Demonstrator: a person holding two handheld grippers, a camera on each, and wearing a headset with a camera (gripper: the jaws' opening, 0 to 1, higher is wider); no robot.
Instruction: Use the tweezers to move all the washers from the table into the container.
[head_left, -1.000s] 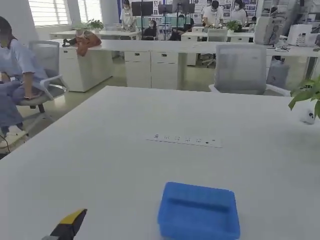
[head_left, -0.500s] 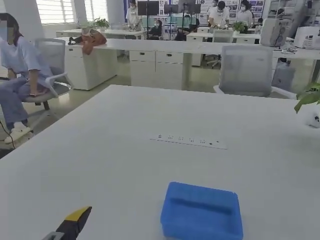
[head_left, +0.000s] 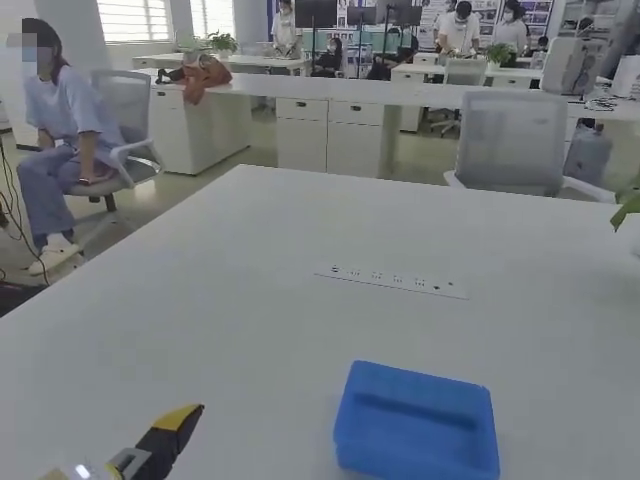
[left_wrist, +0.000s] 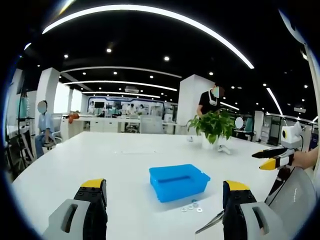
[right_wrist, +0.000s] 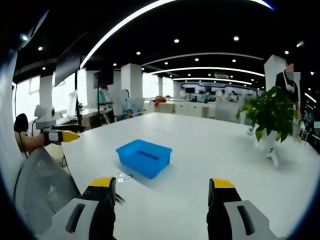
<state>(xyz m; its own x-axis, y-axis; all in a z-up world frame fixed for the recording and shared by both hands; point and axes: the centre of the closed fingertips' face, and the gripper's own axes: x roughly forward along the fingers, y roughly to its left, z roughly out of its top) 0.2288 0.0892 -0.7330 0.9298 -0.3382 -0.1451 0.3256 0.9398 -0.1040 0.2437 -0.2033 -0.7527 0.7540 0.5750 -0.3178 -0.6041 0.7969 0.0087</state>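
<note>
Ahead of left gripper (left_wrist: 164, 186), washers (left_wrist: 191, 206): small cluster on worktop (left_wrist: 115, 165), just beside container (left_wrist: 178, 181).
Tool: tweezers (left_wrist: 210, 224) flat on worktop, near that gripper's right finger; not yet held.
Fingers, left gripper: wide, empty.
Fingers, right gripper (right_wrist: 161, 182): wide, empty.
Step advice: grasp tweezers mid-length, squarely, tips forward.

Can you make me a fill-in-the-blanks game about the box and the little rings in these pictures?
1. The container is coloured ____.
2. The washers lie on the ____, beside the container and not in it.
3. The left gripper and the right gripper hold nothing, and their jaws are ____.
Missing words: blue; table; open.
</note>
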